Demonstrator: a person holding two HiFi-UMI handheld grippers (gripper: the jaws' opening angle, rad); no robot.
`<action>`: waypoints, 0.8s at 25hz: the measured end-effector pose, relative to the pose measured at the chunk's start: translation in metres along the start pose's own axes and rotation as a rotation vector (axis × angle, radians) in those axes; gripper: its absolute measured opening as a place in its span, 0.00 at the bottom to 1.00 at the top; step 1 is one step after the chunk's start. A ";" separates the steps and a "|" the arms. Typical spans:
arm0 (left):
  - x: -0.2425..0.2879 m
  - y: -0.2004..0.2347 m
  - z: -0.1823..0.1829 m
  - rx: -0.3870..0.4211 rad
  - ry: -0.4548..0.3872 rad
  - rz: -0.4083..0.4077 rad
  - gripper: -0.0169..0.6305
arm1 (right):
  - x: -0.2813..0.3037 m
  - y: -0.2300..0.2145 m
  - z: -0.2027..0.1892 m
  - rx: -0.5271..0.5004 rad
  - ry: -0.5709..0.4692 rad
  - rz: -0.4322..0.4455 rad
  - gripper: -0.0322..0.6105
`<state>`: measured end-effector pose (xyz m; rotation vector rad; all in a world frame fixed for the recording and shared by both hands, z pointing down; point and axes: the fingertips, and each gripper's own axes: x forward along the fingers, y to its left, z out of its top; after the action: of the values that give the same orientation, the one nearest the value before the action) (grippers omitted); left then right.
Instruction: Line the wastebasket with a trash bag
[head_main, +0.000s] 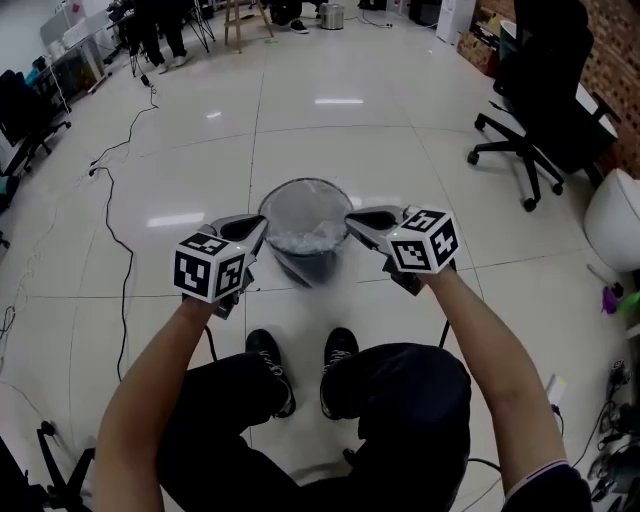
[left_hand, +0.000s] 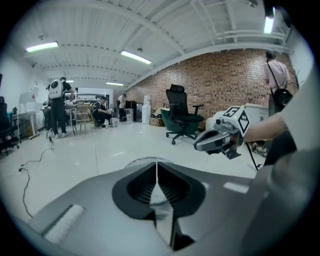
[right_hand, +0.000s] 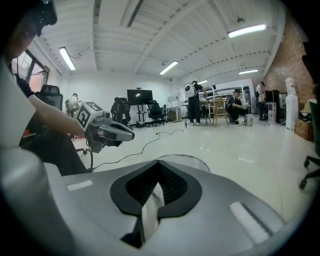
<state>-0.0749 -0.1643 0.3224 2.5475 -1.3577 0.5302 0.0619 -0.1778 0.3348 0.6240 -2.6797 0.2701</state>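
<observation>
Pale bag film (left_hand: 159, 199) sits pinched in the closed left gripper (left_hand: 157, 164) and right gripper (right_hand: 159, 162), seen only in their views; the head view shows the basket (head_main: 305, 181) between them.

One basket (head_main: 305, 186) is counted at 12 o'clock, one bag (head_main: 300, 238) inside. Two grippers are counted: left gripper (head_main: 263, 226), right gripper (head_main: 351, 219). Two shoes (head_main: 268, 352) are seen; one chair (head_main: 545, 110) at 2 o'clock, possibly others farther off.

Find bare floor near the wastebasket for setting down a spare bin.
Bare tiles lie beyond the wastebasket, toward the office chair, and left of it up to the black cable. Crowded: left claw and right claw flank its rim, shoes close below.
</observation>
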 end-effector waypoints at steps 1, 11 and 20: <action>-0.002 -0.002 0.011 0.020 -0.017 -0.003 0.05 | -0.001 0.002 0.014 -0.022 -0.011 0.000 0.05; -0.004 -0.022 0.061 -0.018 -0.203 -0.021 0.05 | -0.001 0.020 0.083 0.007 -0.223 -0.058 0.05; -0.001 -0.035 0.052 0.008 -0.196 -0.026 0.05 | -0.008 0.031 0.050 -0.028 -0.171 -0.050 0.05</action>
<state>-0.0352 -0.1624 0.2740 2.6790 -1.3841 0.2874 0.0385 -0.1606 0.2835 0.7349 -2.8204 0.1729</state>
